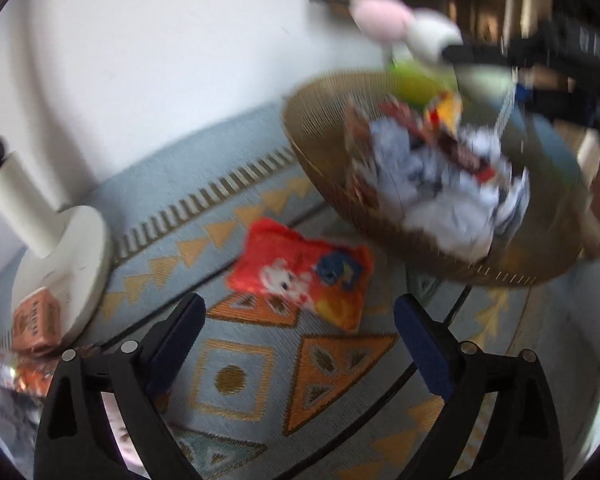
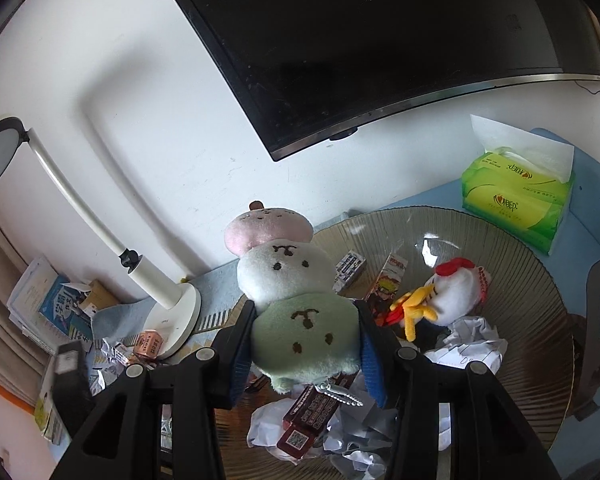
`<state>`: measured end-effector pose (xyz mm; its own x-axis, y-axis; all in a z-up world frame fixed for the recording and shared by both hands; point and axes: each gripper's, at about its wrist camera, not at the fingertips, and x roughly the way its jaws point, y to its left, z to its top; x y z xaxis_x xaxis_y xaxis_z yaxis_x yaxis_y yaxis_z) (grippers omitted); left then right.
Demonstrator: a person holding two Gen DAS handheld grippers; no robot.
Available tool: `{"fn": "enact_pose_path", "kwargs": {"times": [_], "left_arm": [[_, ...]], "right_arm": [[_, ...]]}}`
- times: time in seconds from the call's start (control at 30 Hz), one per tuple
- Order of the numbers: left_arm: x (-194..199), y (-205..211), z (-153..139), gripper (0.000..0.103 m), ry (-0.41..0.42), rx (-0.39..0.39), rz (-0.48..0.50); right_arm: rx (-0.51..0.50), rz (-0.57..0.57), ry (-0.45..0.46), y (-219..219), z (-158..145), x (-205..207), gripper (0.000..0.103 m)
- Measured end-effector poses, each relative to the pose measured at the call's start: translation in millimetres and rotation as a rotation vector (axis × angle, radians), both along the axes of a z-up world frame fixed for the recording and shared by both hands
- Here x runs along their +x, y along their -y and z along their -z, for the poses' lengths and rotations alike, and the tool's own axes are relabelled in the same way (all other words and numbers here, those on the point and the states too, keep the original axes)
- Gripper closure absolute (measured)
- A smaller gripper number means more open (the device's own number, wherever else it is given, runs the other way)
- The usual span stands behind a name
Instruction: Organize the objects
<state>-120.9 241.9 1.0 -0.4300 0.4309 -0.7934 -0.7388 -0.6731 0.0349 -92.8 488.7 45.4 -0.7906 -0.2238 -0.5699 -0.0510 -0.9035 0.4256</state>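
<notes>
My right gripper (image 2: 306,340) is shut on a stacked plush toy (image 2: 300,320), pink, white and green, and holds it above a ribbed brown glass bowl (image 2: 520,280). The bowl holds a white chicken plush (image 2: 452,296), crumpled paper (image 2: 472,348) and small boxes (image 2: 312,412). In the left wrist view my left gripper (image 1: 300,312) is open and empty above the patterned mat, near a red snack packet (image 1: 300,272). The bowl (image 1: 324,136) and the held plush (image 1: 404,24) show blurred at upper right there.
A white desk lamp (image 2: 140,268) stands on its base (image 1: 68,264) at left, with a small copper box (image 1: 36,320) beside it. Books and paper scraps (image 2: 56,308) lie at far left. A green tissue pack (image 2: 516,196) sits behind the bowl. A dark monitor (image 2: 380,40) hangs above.
</notes>
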Motion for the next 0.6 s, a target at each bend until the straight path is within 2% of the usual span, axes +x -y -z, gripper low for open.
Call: {"fn": "enact_pose_path", "kwargs": {"times": [0.1, 0.23, 0.3, 0.37, 0.4, 0.53, 0.6], "left_arm": [[-4, -12, 10, 0.008, -0.036, -0.061, -0.012], [-19, -17, 15, 0.002, 0.01, -0.029, -0.034], [-26, -17, 17, 0.003, 0.048, -0.007, -0.031], [-29, -14, 18, 0.011, 0.043, 0.019, -0.042], [-28, -12, 16, 0.022, 0.03, 0.031, -0.038], [-26, -4, 17, 0.026, 0.032, 0.049, -0.041], [-27, 7, 14, 0.029, 0.035, 0.071, -0.074]], "right_arm": [[0.006, -0.003, -0.009, 4, -2, 4, 0.058], [0.03, -0.01, -0.016, 9, -5, 8, 0.057], [0.016, -0.015, -0.017, 9, -4, 9, 0.057], [0.013, -0.01, -0.016, 10, -2, 8, 0.057], [0.01, -0.008, -0.015, 11, -1, 8, 0.057], [-0.004, -0.013, -0.006, 14, 4, 7, 0.057], [-0.002, -0.012, -0.006, 15, 5, 7, 0.057]]}}
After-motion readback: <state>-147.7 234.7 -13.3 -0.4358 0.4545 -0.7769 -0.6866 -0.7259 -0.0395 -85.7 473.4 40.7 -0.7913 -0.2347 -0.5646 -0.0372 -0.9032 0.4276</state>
